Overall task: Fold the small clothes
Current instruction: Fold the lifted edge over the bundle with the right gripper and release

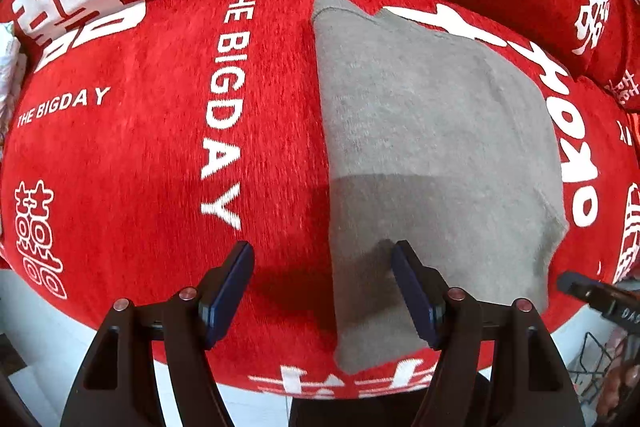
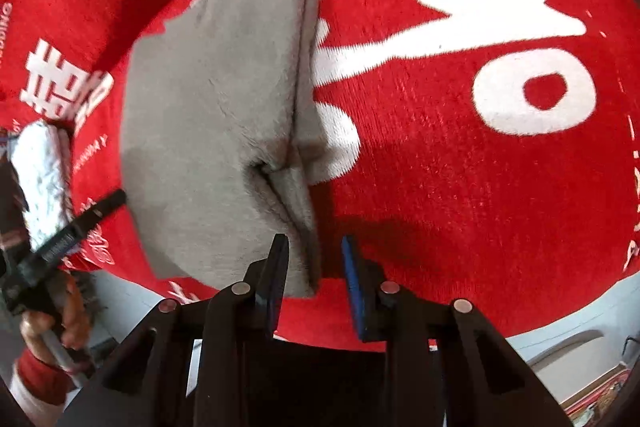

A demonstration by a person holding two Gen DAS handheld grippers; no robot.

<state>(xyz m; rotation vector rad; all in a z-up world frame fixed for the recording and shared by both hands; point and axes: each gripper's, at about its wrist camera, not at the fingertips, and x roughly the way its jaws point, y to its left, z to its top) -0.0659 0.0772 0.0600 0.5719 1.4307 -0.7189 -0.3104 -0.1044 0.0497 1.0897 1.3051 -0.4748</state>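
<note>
The left claw (image 1: 323, 255) is open and holds nothing, hanging over the near left edge of the gray cloth (image 1: 432, 155). The right claw (image 2: 315, 247) is partly open around the cloth's near corner, not pinching it. The folded cloth lies on a red blanket (image 1: 140, 155) with white letters, partly cut off at the edges.

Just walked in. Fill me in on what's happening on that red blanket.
A person with a handheld gripper in each hand is folding a small grey garment laid on a red blanket printed with white lettering. The garment lies flat, already folded over on itself. The left gripper hangs open over the garment's near left edge, gripping nothing. The right gripper stands open at the near right corner, where the folded edge sits between its pads without being pinched. A white folded item lies off to the side.
</note>
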